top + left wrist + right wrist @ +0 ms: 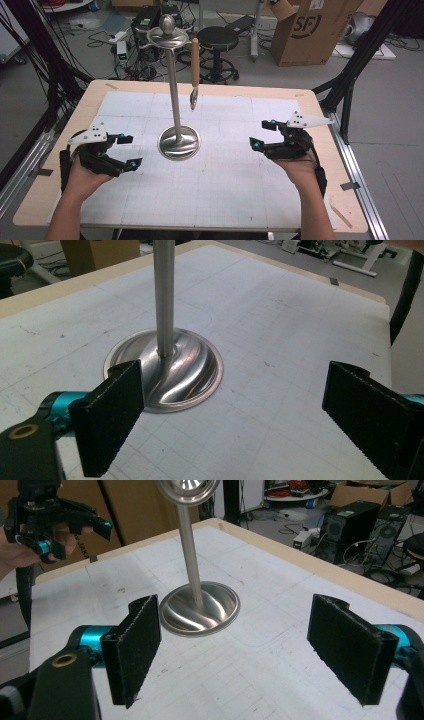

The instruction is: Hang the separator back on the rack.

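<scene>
High view: polished metal stand [178,100] upright near the middle of the white gridded mat [225,175] on the wooden table [95,92]; round domed base, slim straight pole, flat hook ring and ball finial at top; a utensil with wooden handle [195,72] hangs from the ring on the stand's right, metal tip down, clear of the mat. Left gripper [131,150] low at the mat's left edge, jaws apart, nothing between them; right gripper [262,134] at the mat's right, jaws likewise apart and empty; both point inward at the stand, each well apart from its base.

Left gripper view: two black ribbed pads [107,415] wide apart at the bottom; between and beyond them the stand's base [172,372], mirror-bright with swirled reflections, flat rim lying on the mat; pole rises out of the top edge; nothing gripped.

Right gripper view: pads [135,645] spread wide, empty; base [200,610] sits ahead between them, pole tilting up to the shiny underside of the top disc [187,490]; the left gripper [75,527] in a hand at upper left, jaws parted.
</scene>
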A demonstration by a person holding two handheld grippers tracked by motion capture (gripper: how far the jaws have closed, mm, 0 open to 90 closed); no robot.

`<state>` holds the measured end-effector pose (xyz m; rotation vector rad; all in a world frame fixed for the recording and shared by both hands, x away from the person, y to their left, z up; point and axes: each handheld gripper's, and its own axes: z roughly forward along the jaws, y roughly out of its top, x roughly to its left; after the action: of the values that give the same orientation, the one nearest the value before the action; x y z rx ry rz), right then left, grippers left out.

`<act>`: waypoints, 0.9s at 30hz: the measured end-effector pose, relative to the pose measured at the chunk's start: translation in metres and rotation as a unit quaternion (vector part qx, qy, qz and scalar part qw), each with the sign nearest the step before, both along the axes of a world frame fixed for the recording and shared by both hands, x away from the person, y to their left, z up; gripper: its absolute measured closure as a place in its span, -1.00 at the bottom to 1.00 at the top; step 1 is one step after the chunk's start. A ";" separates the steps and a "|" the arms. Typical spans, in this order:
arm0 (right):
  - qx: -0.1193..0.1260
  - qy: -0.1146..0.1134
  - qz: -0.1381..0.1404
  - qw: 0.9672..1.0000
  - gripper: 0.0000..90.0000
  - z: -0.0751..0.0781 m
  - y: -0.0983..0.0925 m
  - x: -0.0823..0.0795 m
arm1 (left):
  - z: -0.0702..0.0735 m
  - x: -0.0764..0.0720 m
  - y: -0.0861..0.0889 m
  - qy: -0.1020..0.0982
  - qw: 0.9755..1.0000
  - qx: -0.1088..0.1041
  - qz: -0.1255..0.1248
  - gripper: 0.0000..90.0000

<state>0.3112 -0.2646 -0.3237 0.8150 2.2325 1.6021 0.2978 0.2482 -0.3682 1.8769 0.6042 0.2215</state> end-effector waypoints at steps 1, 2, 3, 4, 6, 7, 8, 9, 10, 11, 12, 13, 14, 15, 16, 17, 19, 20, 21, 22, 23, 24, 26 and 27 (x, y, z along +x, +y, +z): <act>0.002 0.002 0.000 1.000 -0.54 -0.006 0.000 -0.002 | 0.000 0.000 0.000 0.001 1.000 0.000 0.000 -0.76; 0.002 0.002 0.000 1.000 -0.54 -0.006 0.000 -0.002 | -0.001 0.000 0.000 0.001 1.000 0.001 0.001 -0.76; 0.004 0.003 0.001 1.000 -0.54 -0.012 0.000 -0.002 | -0.001 0.000 -0.001 -0.001 1.000 0.000 0.000 -0.76; 0.004 0.003 0.001 1.000 -0.54 -0.012 0.000 -0.002 | -0.001 0.000 -0.001 -0.001 1.000 0.000 0.000 -0.76; 0.005 0.007 0.000 1.000 -0.54 -0.017 0.001 -0.004 | -0.001 0.000 -0.001 -0.001 1.000 -0.001 0.000 -0.76; 0.003 0.007 0.000 1.000 -0.54 -0.022 0.002 -0.004 | -0.001 0.001 0.000 -0.002 1.000 -0.001 0.000 -0.76; 0.003 0.007 0.000 1.000 -0.54 -0.022 0.002 -0.004 | -0.001 0.001 0.000 -0.002 1.000 -0.001 0.000 -0.76; 0.004 0.009 0.003 1.000 -0.55 -0.026 0.003 -0.005 | 0.000 0.000 0.000 -0.001 1.000 -0.003 -0.001 -0.76; 0.003 0.009 0.004 1.000 -0.55 -0.027 0.003 -0.005 | 0.000 0.000 0.000 -0.002 1.000 -0.002 0.000 -0.76; 0.004 0.009 0.004 1.000 -0.55 -0.028 0.003 -0.005 | 0.000 0.000 0.000 -0.002 1.000 -0.002 0.000 -0.76; 0.004 0.009 0.004 1.000 -0.55 -0.028 0.003 -0.005 | 0.000 0.000 0.000 -0.002 1.000 -0.002 0.001 -0.76; 0.006 0.011 0.004 1.000 -0.55 -0.030 0.003 -0.005 | 0.000 0.000 0.000 -0.002 1.000 -0.002 0.001 -0.76; 0.005 0.010 0.004 1.000 -0.55 -0.031 0.003 -0.005 | -0.001 0.000 0.000 -0.001 1.000 -0.001 0.001 -0.76; 0.006 0.007 0.004 1.000 -0.55 -0.032 0.002 -0.005 | -0.001 0.000 0.000 -0.001 1.000 -0.001 0.001 -0.76; 0.006 0.007 0.004 1.000 -0.55 -0.032 0.002 -0.005 | -0.001 0.000 -0.001 -0.001 1.000 0.000 0.000 -0.76; 0.008 0.011 0.004 1.000 -0.55 -0.034 0.002 -0.006 | -0.001 0.000 -0.001 -0.001 1.000 0.001 0.001 -0.76; 0.007 0.012 0.002 1.000 -0.55 -0.037 0.000 -0.006 | -0.001 0.001 -0.001 -0.001 1.000 0.001 0.000 -0.76; 0.007 0.012 0.002 1.000 -0.55 -0.037 0.000 -0.006 | -0.001 0.001 -0.001 -0.001 1.000 0.001 0.000 -0.76; 0.009 0.016 0.001 1.000 -0.55 -0.039 -0.001 -0.007 | -0.001 0.001 -0.001 0.000 1.000 0.001 0.002 -0.76; 0.009 0.016 0.001 1.000 -0.55 -0.039 -0.001 -0.007 | -0.001 0.001 -0.001 0.000 1.000 0.001 0.002 -0.76; 0.011 0.016 -0.001 1.000 -0.57 -0.041 -0.003 -0.007 | -0.001 0.001 -0.001 0.000 1.000 0.000 0.000 -0.76; 0.011 0.016 -0.001 1.000 -0.57 -0.041 -0.003 -0.007 | -0.001 0.001 -0.001 0.000 1.000 0.000 0.000 -0.76; 0.009 0.023 -0.006 1.000 -0.58 -0.043 -0.005 -0.008 | -0.001 0.001 -0.001 0.001 1.000 -0.002 0.001 -0.76; 0.015 0.022 -0.009 1.000 -0.58 -0.046 -0.006 -0.007 | -0.001 0.001 -0.002 0.001 1.000 -0.001 0.001 -0.76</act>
<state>0.3037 -0.2709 -0.3695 0.8835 2.2295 1.6288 0.2993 0.2466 -0.3697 1.8750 0.6068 0.2192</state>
